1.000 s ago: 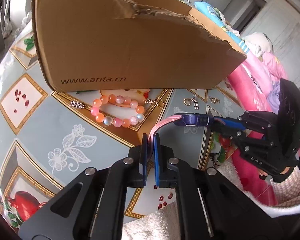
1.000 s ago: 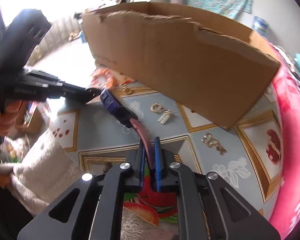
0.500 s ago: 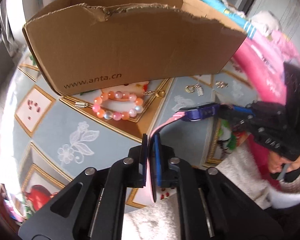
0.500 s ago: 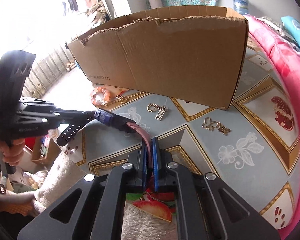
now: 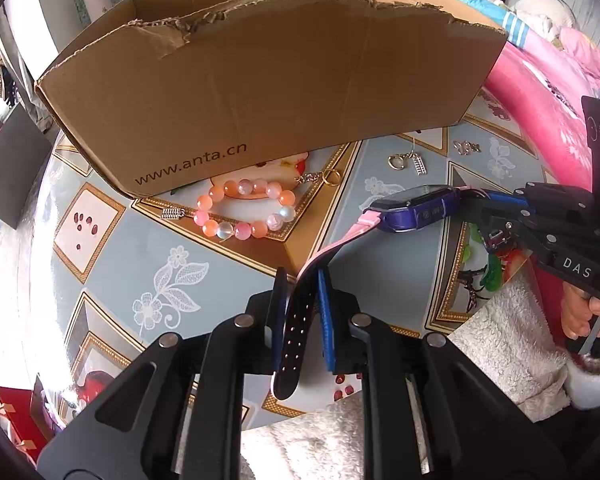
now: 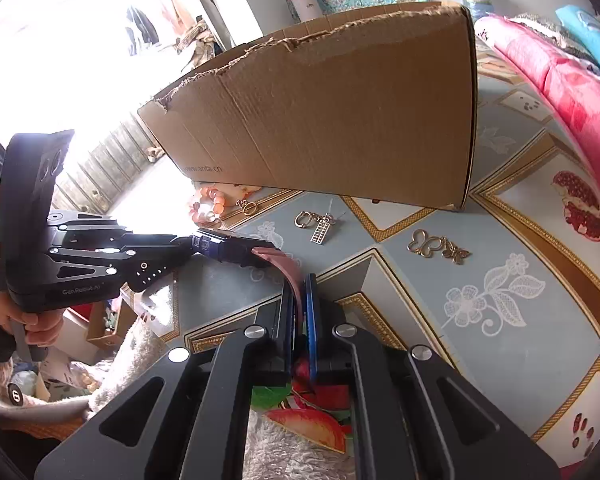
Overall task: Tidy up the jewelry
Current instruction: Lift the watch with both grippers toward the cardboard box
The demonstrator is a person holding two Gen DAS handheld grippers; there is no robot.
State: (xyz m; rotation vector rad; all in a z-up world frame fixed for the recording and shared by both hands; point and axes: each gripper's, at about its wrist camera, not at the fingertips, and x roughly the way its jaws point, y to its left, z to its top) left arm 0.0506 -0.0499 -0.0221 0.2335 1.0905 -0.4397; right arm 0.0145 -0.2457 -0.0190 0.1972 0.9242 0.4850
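Above the near edge of the table (image 5: 112, 264), a watch (image 5: 416, 208) with a glossy blue rectangular case is held clear of the patterned cloth. Its perforated pink rubber strap is pinched between the blue pads of the left hand-held gripper (image 5: 302, 308); the opposite strap end is clamped in the right hand-held gripper (image 6: 298, 304). A bracelet (image 5: 246, 210) of round orange and pink beads is seen beside the torn corrugated cardboard box (image 5: 268, 80), with a gold butterfly charm (image 6: 438, 246) lying farther right.
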